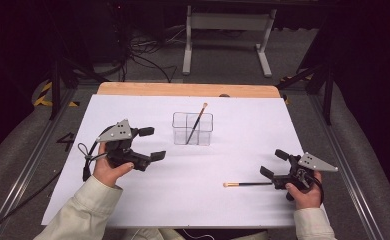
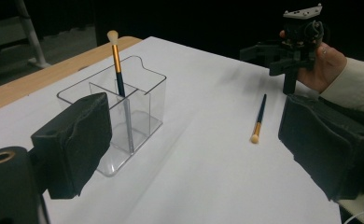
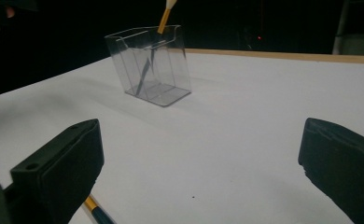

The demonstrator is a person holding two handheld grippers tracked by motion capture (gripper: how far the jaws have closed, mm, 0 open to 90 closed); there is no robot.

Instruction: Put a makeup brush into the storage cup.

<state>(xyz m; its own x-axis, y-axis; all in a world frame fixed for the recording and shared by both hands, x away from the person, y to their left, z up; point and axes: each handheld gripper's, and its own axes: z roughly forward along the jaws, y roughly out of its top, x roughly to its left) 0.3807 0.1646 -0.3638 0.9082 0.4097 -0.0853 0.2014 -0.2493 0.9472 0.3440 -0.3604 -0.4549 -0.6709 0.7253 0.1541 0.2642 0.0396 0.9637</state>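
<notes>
Black left gripper (image 1: pixel 151 144) spread wide, nothing between its jaws, hanging short of the clear acrylic organizer (image 1: pixel 192 128), where one makeup brush (image 1: pixel 197 121) already leans upright. Right gripper (image 1: pixel 274 164) also spread and empty, beside the handle end of the second makeup brush (image 1: pixel 248 184) lying flat on the white table cover (image 1: pixel 193 200). Best lowered square over the handle, pinched mid-shaft, lifted level.

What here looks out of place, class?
One brush lies flat on the white sheet near the right tool, while the other brush stands tilted in the clear holder. Nothing looks spilled or broken.
</notes>
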